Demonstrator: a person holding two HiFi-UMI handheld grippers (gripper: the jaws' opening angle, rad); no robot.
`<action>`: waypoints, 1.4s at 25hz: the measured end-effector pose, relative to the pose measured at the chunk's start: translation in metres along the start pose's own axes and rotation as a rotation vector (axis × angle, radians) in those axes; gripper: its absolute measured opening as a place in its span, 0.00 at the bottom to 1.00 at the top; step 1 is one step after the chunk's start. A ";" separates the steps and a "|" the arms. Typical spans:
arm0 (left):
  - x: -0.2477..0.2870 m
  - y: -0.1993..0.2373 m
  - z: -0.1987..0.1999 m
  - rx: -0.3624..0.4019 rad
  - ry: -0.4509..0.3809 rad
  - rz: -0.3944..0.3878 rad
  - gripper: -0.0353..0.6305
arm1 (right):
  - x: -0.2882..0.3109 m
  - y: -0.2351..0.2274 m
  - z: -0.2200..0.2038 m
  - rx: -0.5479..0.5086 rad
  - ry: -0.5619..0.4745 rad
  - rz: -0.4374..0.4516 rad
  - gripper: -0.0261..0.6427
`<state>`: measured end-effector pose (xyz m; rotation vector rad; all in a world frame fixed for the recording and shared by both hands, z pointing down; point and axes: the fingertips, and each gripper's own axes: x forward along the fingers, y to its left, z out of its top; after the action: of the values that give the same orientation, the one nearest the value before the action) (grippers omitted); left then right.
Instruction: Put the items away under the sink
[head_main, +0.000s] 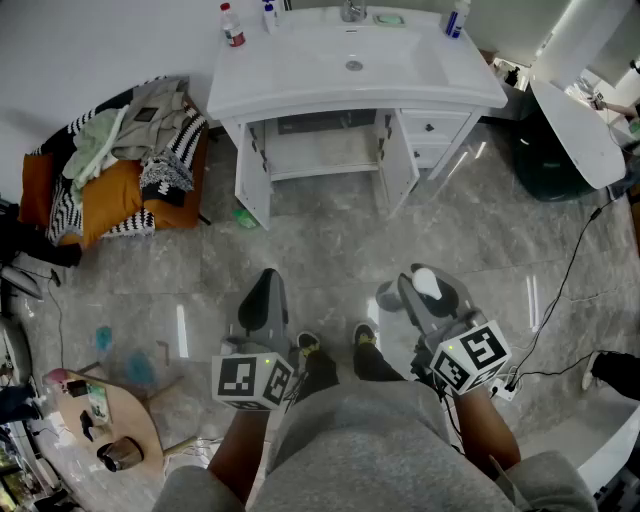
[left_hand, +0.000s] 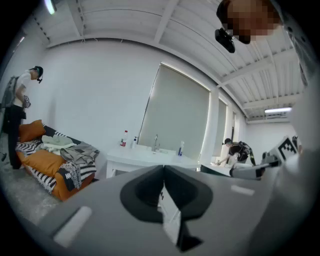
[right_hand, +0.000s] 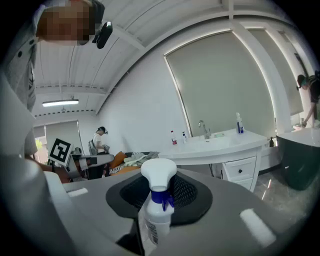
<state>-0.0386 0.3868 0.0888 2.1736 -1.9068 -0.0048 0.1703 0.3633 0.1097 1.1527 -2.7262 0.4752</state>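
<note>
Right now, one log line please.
left gripper: shut, empty | right gripper: shut on spray bottle | under-sink cabinet: doors open | stage: bottle not yet stowed

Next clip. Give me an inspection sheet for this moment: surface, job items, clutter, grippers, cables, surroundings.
Surface: glossy grey floor; white sink counter.
Job's things: spray bottle held; red-capped bottle and blue bottle on the counter; sink cabinet with doors open.
Clutter: clothes heaped on orange sofa; green item on the floor; round table bearing small things.
Grippers: left gripper shut, empty; right gripper shut on the spray bottle.
Cables: black cable on the floor, right.
Surroundings: another person beside the sofa.
</note>
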 end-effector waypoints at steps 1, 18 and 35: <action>-0.006 0.005 0.002 0.004 -0.002 0.002 0.07 | 0.001 0.006 -0.002 0.025 -0.001 -0.011 0.19; -0.050 0.091 0.025 0.030 -0.040 -0.014 0.07 | 0.065 0.081 0.015 0.050 -0.047 -0.074 0.19; -0.047 0.116 0.019 -0.004 -0.031 -0.095 0.07 | 0.079 0.106 0.010 0.051 -0.056 -0.159 0.19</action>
<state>-0.1617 0.4166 0.0843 2.2721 -1.8166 -0.0595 0.0391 0.3759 0.0958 1.4030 -2.6545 0.5006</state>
